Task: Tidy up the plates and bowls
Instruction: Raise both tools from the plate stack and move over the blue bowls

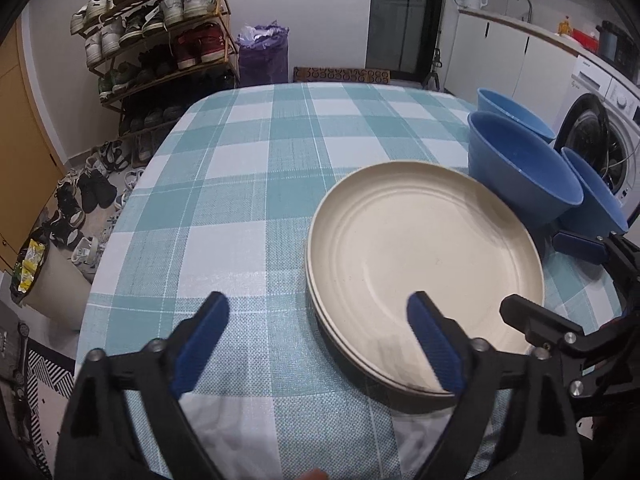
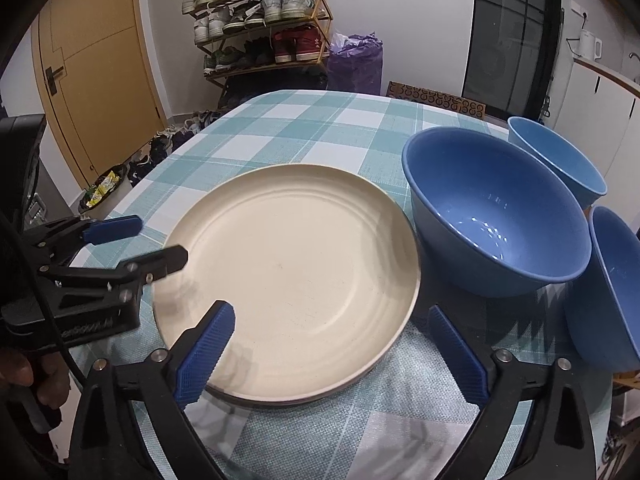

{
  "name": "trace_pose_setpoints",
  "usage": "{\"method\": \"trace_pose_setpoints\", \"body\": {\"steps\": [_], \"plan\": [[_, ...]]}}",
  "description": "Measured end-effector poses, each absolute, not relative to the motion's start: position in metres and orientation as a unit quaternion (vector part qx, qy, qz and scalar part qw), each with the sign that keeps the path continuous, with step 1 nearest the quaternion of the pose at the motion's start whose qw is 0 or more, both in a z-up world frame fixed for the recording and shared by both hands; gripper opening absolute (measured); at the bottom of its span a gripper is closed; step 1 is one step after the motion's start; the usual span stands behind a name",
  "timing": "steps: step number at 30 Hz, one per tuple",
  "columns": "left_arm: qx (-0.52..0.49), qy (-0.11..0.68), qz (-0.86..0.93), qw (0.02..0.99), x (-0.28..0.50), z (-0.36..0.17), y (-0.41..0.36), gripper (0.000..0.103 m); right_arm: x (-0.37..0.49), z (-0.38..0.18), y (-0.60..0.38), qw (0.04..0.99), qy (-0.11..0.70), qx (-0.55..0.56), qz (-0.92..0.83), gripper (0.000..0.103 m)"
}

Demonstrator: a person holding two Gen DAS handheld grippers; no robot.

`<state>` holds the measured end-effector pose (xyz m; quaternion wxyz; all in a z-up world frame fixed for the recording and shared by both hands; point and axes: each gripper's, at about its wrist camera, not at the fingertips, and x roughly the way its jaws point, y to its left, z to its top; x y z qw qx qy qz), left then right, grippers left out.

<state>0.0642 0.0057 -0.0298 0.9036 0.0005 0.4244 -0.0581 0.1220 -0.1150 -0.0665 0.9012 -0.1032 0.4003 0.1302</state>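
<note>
A stack of cream plates (image 1: 424, 256) (image 2: 288, 276) lies on the checked tablecloth. Three blue bowls stand to its right: a large one (image 1: 520, 176) (image 2: 492, 212), one behind it (image 1: 512, 112) (image 2: 556, 156), and one nearer at the right edge (image 1: 592, 196) (image 2: 612, 292). My left gripper (image 1: 318, 320) is open and empty over the plates' near left rim; it also shows in the right wrist view (image 2: 160, 240). My right gripper (image 2: 332, 336) is open and empty over the plates' near right rim; it also shows in the left wrist view (image 1: 536, 272).
The table (image 1: 248, 184) has a teal and white checked cloth. A shoe rack (image 1: 160, 40) stands behind it, with shoes on the floor and a waste bin (image 1: 44, 280) at left. A washing machine (image 1: 604, 136) and kitchen counter are at right.
</note>
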Motion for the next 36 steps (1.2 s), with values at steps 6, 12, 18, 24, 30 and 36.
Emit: {"method": "trace_pose_setpoints", "body": {"steps": [6,12,18,24,30,36], "plan": [[-0.005,0.415,-0.058,0.908,0.061,-0.025,0.013,0.103,0.121,-0.062,-0.111,0.900,0.401,-0.101,0.139,0.102],[-0.012,0.407,-0.058,0.912,0.060,-0.018,0.017,0.103,0.118,-0.053,-0.108,0.901,0.395,-0.107,0.145,0.102],[-0.011,0.393,-0.058,0.918,0.061,-0.006,0.013,0.103,0.112,-0.043,-0.109,0.903,0.387,-0.108,0.151,0.102],[-0.005,0.388,-0.058,0.920,0.064,0.002,0.002,0.103,0.105,-0.025,-0.119,0.910,0.372,-0.105,0.152,0.102],[-0.001,0.369,-0.069,0.927,0.065,0.019,-0.010,0.103,0.098,-0.002,-0.133,0.919,0.352,-0.094,0.152,0.102],[0.006,0.357,-0.076,0.931,0.069,0.032,-0.022,0.103,0.091,0.023,-0.148,0.930,0.324,-0.086,0.151,0.102]]}}
